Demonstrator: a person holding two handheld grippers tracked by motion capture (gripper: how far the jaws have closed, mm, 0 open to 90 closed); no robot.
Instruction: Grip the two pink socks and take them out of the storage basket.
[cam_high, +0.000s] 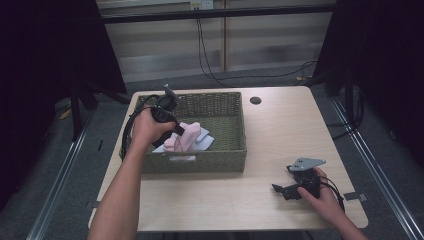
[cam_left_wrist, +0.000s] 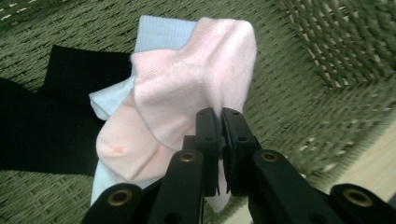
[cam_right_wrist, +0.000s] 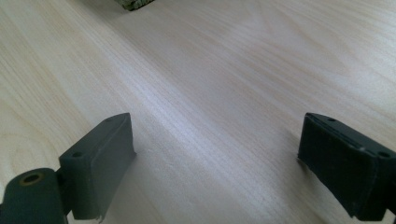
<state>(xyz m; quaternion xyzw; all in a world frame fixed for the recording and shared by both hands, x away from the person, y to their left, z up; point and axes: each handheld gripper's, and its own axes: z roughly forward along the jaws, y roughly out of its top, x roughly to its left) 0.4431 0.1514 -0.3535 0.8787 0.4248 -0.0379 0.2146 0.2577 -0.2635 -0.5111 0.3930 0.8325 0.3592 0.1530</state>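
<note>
The left gripper (cam_high: 176, 131) reaches into the green wicker basket (cam_high: 225, 159), and in the left gripper view its jaws are pinched together on the edge of a pink sock (cam_left_wrist: 196, 79), the fabric caught between the pads. The sock sits inside the basket, near its front wall, lifted at the pinched edge and draped over a pale blue sock (cam_left_wrist: 161, 32) that shows at its top and left side. A black cloth (cam_left_wrist: 42, 121) lies on the basket floor just beside both socks, touching the blue one. From above, the pink sock (cam_high: 186, 136) and the blue sock (cam_high: 206, 140) sit in the middle of the basket, closer to the front wall than the back. The basket stands on the left half of the wooden table (cam_high: 280, 130). The right gripper (cam_high: 281, 190) rests on the table well apart from the basket, off its front right corner, held by the right hand (cam_high: 326, 199). In the right gripper view its jaws stand wide apart with bare tabletop (cam_right_wrist: 215, 93) between them, and a corner of the basket (cam_right_wrist: 133, 3) shows at the top edge.
</note>
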